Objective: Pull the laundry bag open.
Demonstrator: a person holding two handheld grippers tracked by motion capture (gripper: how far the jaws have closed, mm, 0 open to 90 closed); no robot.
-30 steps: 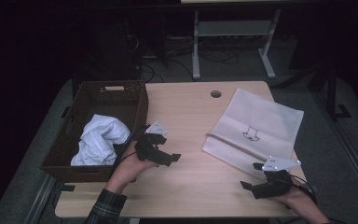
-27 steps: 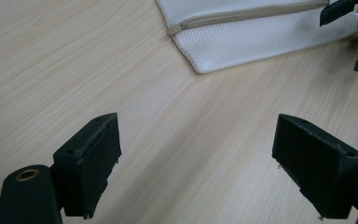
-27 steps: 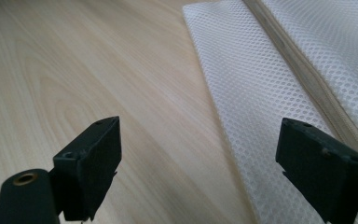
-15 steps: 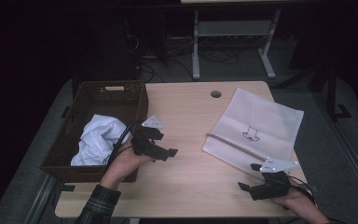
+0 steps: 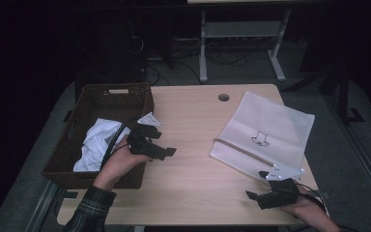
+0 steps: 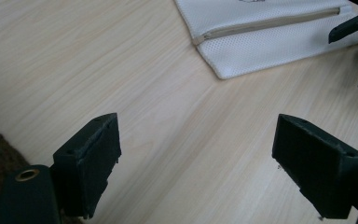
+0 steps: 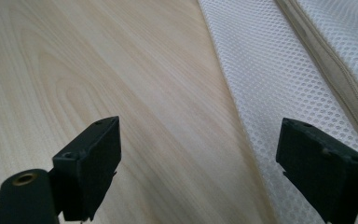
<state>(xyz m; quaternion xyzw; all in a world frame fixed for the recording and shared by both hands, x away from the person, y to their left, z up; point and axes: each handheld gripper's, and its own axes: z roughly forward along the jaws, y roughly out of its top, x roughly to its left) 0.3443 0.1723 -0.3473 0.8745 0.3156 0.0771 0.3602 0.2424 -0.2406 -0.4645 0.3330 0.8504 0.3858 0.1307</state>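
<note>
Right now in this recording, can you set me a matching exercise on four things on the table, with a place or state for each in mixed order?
Things:
1. white mesh zip bag
2. dark brown woven basket
3. crumpled white cloth
4. left tongs

Places or states:
A. lying inside the basket
B. open above bare wood, beside the basket
C. flat on the table's right side, zip shut as far as can be seen
D. standing at the table's left edge

Pairs: 1-C, 2-D, 3-A, 4-B

A pale wooden table carries a brown wicker basket and a white mesh bag.
</note>
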